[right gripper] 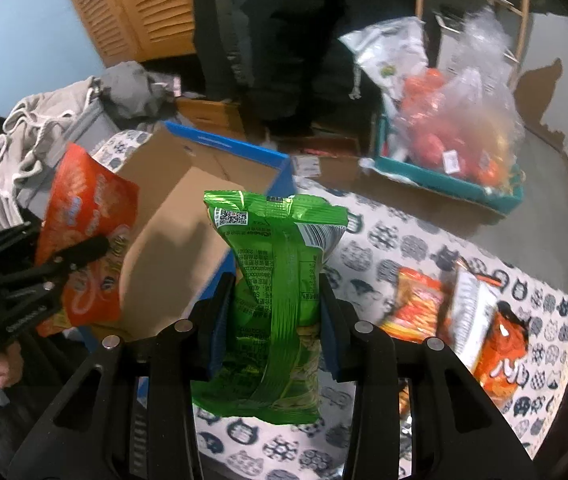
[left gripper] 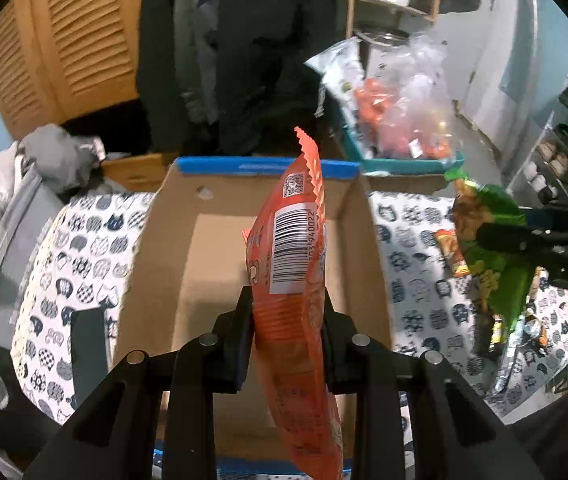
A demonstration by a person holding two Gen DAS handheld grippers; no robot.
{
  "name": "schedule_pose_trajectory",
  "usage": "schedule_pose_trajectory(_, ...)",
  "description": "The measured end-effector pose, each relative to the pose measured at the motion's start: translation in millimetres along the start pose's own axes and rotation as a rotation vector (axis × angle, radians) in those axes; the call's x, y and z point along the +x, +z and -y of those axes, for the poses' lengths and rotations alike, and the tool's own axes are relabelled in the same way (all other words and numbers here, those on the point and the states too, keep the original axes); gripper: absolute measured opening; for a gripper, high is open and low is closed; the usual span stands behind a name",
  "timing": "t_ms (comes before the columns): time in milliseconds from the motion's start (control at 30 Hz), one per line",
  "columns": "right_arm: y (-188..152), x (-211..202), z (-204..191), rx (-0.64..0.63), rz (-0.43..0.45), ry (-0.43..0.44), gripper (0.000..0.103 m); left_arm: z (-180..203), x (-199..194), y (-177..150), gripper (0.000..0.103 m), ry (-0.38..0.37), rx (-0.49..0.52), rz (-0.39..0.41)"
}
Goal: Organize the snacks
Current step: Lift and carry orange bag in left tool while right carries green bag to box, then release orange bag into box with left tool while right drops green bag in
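Observation:
My left gripper [left gripper: 286, 312] is shut on an orange snack packet [left gripper: 295, 264] and holds it upright over the open cardboard box [left gripper: 164, 240], whose inside shows bare. My right gripper [right gripper: 272, 300] is shut on a green snack packet [right gripper: 276, 304] and holds it above the cat-print cloth, just right of the box [right gripper: 180, 232]. The right gripper with the green packet [left gripper: 491, 256] shows at the right of the left wrist view. The left gripper [right gripper: 44, 276] with the orange packet [right gripper: 88, 240] shows at the left of the right wrist view.
Several more snack packets [right gripper: 463, 312] lie on the cat-print cloth [right gripper: 403, 248] to the right. A teal tray [right gripper: 447, 188] with bagged snacks stands behind. Grey clothes [right gripper: 44, 120] are piled at the left. A person in dark clothes [right gripper: 276, 40] stands behind the box.

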State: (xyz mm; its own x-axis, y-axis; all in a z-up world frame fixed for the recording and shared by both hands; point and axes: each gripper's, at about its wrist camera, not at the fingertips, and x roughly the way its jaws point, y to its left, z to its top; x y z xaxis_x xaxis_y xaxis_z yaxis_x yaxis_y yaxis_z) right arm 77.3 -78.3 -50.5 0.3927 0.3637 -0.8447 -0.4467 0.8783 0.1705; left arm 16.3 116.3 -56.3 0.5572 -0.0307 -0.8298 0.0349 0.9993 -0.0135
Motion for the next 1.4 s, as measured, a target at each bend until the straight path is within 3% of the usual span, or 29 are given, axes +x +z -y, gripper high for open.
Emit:
schedule_pose_trajectory(433,24,29,-55,-0.071,-0.039,0.047,0.038,-41,23,-17,0.03,0.019,-0.082,-0.082)
schedule_pose_trajectory(467,25,31,-59,-0.078,-0.042,0.05,0.038,-41,23,-18,0.032,0.027,-0.08,-0.082)
schedule_pose_trajectory(533,27,35,-67,-0.092,-0.049,0.057,0.038,-42,22,-19,0.049,0.051,-0.072,-0.083)
schedule_pose_trajectory(600,29,40,-74,-0.097,-0.056,0.069,0.038,-43,18,-20,0.061,0.072,-0.068,-0.073)
schedule_pose_trajectory(1167,39,80,-100,-0.09,-0.128,0.139,0.039,-61,-2,-25,0.073,0.086,-0.101,-0.041)
schedule_pose_trajectory(1200,40,81,-100,-0.086,-0.132,0.142,0.041,-61,-2,-25,0.073,0.085,-0.102,-0.044)
schedule_pose_trajectory(1300,39,79,-100,-0.091,-0.127,0.134,0.061,-58,-4,-24,0.073,0.076,-0.099,-0.043)
schedule_pose_trajectory(1400,36,73,-100,-0.112,-0.108,0.099,0.065,-51,-6,-22,0.073,0.067,-0.088,-0.039)
